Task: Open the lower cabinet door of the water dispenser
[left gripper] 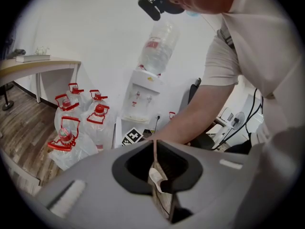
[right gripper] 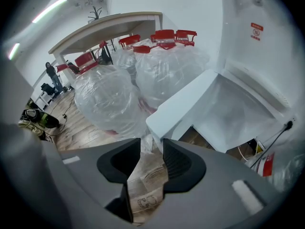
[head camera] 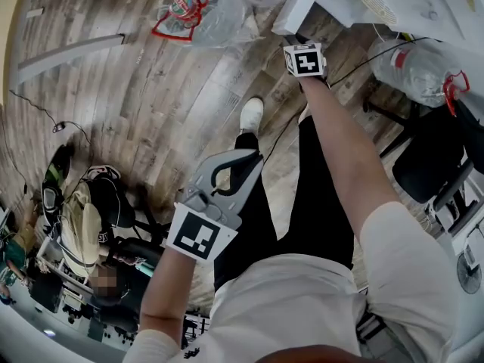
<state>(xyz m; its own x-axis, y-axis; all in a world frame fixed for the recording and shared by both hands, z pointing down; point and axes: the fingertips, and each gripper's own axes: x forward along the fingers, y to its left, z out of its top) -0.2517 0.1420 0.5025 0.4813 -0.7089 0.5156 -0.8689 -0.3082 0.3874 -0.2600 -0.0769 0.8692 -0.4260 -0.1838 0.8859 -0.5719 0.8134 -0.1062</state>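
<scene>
Right tool is clenched on the free corner of the white slab-like lower cabinet door, which stands swung out from the tall white water dispenser so that its pale inner face shows. My left tool is closed on nothing and held back near my waist. The grip looks like my biggest risk: only the door's corner sits between the jaws, so a pull off its arc could let the edge slip out, and the door might then swing back. The clear plastic water jugs with red handles are crowded just beside the door's outer face, so swinging it wider would push it into them. A black cable hangs below the cabinet opening and could catch. My feet are close under the door on the wood-plank floor. Behind the jugs stands a wood-topped table, well clear.
</scene>
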